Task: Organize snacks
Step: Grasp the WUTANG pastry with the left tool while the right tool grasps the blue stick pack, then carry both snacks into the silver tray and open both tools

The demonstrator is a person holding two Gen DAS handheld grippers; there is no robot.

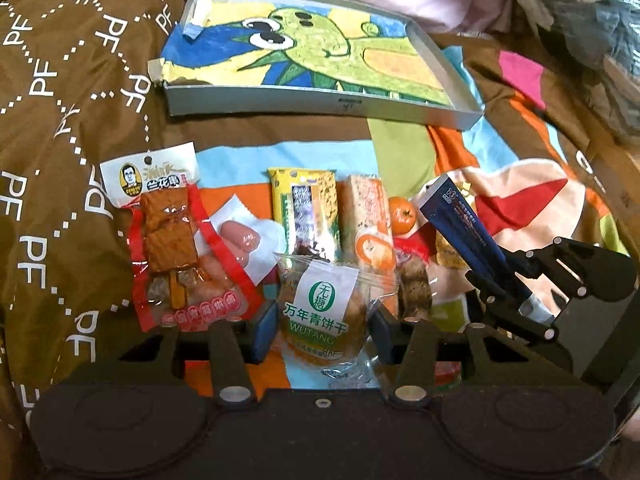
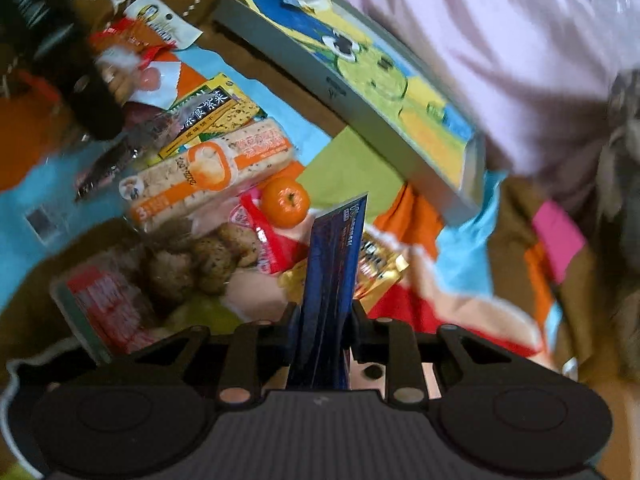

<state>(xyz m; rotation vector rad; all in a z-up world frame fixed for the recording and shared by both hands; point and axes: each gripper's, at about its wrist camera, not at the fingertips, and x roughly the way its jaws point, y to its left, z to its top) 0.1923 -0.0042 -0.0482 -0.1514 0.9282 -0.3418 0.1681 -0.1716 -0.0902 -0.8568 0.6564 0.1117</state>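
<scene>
My left gripper (image 1: 323,330) is open around a clear packet of biscuits with a green and white label (image 1: 325,312); its pads do not press the packet. My right gripper (image 2: 325,322) is shut on a dark blue packet (image 2: 330,276) and holds it above the snack pile; the packet also shows in the left wrist view (image 1: 466,226). The pile on the bedspread holds a red tofu-skewer pack (image 1: 172,236), a sausage pack (image 1: 240,236), a yellow-green cracker pack (image 1: 304,208), an orange cracker pack (image 1: 370,216) and a tangerine (image 1: 403,215). A shallow grey box (image 1: 320,102) lined with a cartoon drawing lies beyond.
A brown quilt with white PF print (image 1: 60,100) lies left. A colourful patchwork cover (image 1: 520,192) is under the snacks. Pink fabric (image 2: 500,40) rises behind the box. In the right wrist view, a red packet (image 2: 104,308) and brown lumpy snacks (image 2: 200,260) lie near left.
</scene>
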